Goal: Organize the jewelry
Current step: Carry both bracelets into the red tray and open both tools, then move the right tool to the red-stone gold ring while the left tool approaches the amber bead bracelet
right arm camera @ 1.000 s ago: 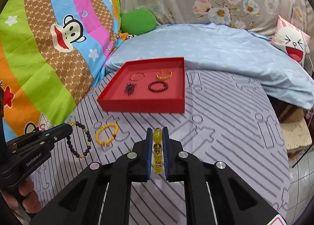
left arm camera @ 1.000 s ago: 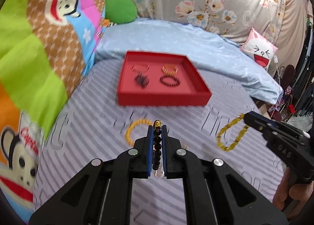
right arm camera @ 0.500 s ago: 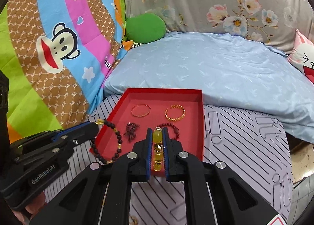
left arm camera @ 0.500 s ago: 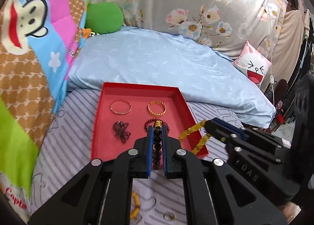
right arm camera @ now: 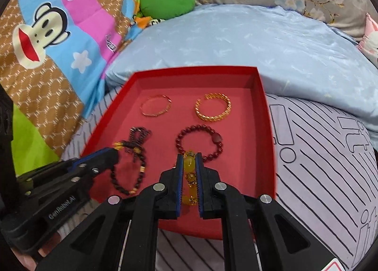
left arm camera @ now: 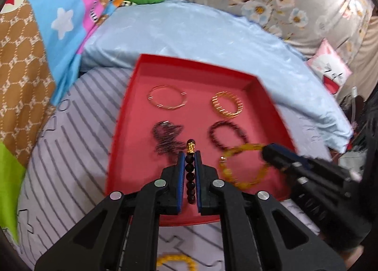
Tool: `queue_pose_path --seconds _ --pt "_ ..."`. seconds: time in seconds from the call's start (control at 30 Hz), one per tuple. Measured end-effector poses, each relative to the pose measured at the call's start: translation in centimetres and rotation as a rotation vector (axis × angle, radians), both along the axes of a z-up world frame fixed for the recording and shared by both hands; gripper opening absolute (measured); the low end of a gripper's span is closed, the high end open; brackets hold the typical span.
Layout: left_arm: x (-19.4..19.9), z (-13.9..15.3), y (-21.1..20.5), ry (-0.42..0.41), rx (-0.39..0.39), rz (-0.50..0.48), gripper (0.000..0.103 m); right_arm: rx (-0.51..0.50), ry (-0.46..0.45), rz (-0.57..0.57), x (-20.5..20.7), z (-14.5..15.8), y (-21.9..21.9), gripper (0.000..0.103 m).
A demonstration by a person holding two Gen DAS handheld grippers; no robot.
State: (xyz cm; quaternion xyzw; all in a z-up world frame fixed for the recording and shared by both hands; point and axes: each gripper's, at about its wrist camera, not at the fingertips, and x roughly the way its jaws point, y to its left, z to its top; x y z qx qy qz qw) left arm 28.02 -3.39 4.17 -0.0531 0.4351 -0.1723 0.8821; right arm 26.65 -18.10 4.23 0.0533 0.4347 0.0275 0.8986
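The tray [right arm camera: 264, 129] ahead of both jaws is bright red. Clamped in the left jaws, a bracelet of dark beads [left arm camera: 190, 176] carries a gold charm; the right jaws pinch a translucent yellow bracelet [right arm camera: 189, 171]. Beyond them lie a gold bangle [right arm camera: 212, 110] and a maroon bead bracelet [right arm camera: 200, 138]. The sheet [right arm camera: 319, 164] is lilac with black stripes.

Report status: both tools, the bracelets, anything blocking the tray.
Left tool shut on dark bead bracelet. Right tool shut on yellow bracelet. Both over red tray; four pieces already inside. Front space free.
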Motion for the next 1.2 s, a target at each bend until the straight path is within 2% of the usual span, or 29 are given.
queue_pose_path --seconds 0.03,0.07,0.17,0.23,0.27,0.37,0.57,0.8,0.87,1.0,1.2 --pt "0.1 -0.3 0.2 -0.003 0.024 0.013 0.008 -0.006 0.001 -0.003 0.1 -0.1 -0.2 0.010" --pt "0.1 -0.6 0.3 -0.007 0.045 0.030 0.013 -0.012 -0.008 -0.013 0.0 -0.1 -0.4 0.010" --pt "-0.1 -0.7 0.8 -0.031 0.070 0.062 0.031 -0.020 -0.029 -0.028 -0.5 0.3 -0.7 0.025" --pt "-0.4 -0.5 0.9 -0.058 0.096 0.073 0.035 -0.028 -0.052 -0.031 -1.0 0.9 -0.6 0.041" --pt "-0.6 -0.3 1.0 -0.070 0.111 0.077 0.035 -0.039 -0.066 -0.029 -1.4 1.2 -0.5 0.042" --pt "-1.2 0.1 1.1 -0.090 0.143 0.087 0.035 -0.072 -0.091 -0.017 -2.4 1.8 0.2 0.043" --pt "-2.9 0.6 1.6 -0.106 0.152 0.102 0.036 -0.113 -0.113 0.002 -4.5 2.5 1.2 0.044" --pt "-5.8 0.9 2.7 -0.121 0.148 0.108 0.037 -0.085 -0.105 -0.006 -7.6 2.4 0.9 0.044" --pt "-6.8 1.0 3.1 -0.131 0.144 0.114 0.043 -0.079 -0.100 -0.013 -8.7 2.2 0.8 0.044" --pt "-8.8 1.0 3.7 -0.152 0.154 0.122 0.044 -0.088 -0.091 -0.030 -10.9 1.5 0.6 0.044" --pt "-12.4 -0.2 4.4 -0.151 0.187 0.122 0.044 -0.061 -0.059 -0.040 -14.1 0.2 0.5 0.044"
